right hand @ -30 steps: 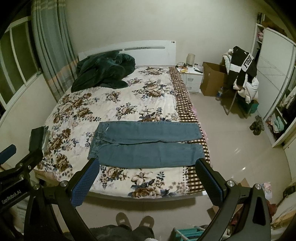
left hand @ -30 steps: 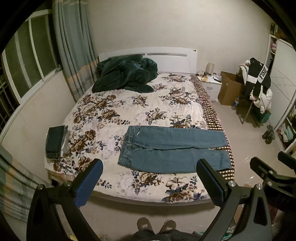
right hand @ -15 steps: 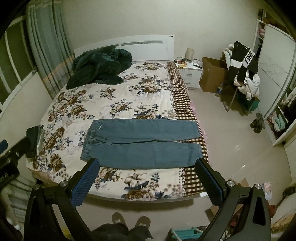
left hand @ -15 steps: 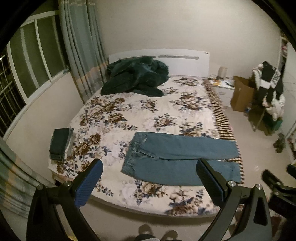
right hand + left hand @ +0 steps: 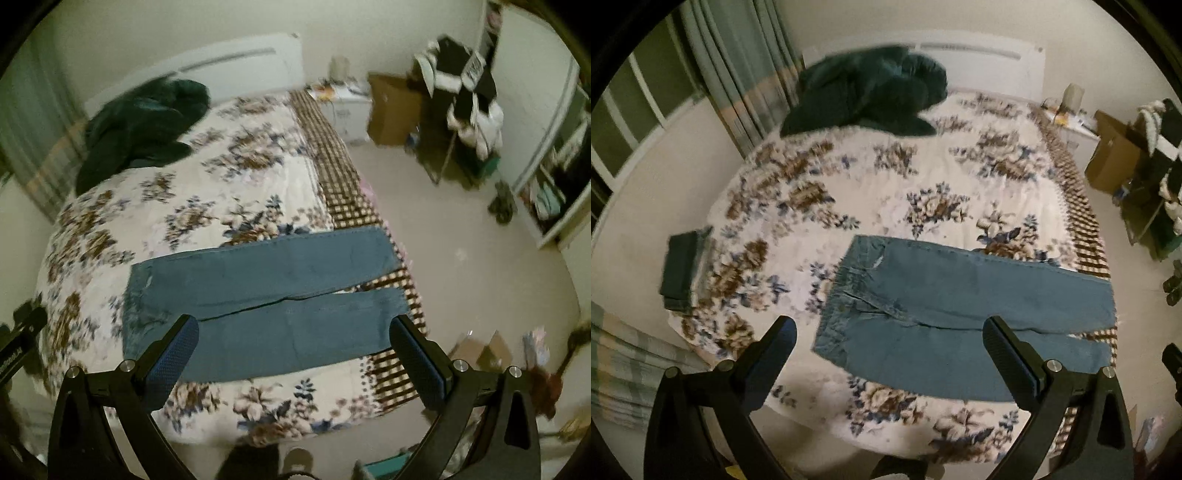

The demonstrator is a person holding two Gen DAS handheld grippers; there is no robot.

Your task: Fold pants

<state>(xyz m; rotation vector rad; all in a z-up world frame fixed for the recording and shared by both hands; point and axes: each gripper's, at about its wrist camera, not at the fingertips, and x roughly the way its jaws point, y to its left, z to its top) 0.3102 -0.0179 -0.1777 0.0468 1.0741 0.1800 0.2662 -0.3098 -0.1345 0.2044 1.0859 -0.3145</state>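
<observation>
The pants lie flat and unfolded on the near part of the floral bedspread, waistband toward my left, both legs running right until the cuffs reach the checked border at the bed's edge; in the right wrist view the two legs sit side by side with a narrow gap opening toward the cuffs. My left gripper is spread wide and holds nothing, hovering above the waist end. My right gripper is likewise spread and empty, above the near leg. No fold has been made yet, in my judgement. Risks from here: pinching only the top denim layer would drag one leg askew; catching the bedspread with the fabric would lift both; cuffs at the bed's edge could slide off. A folded dark garment lies well apart to the left.
</observation>
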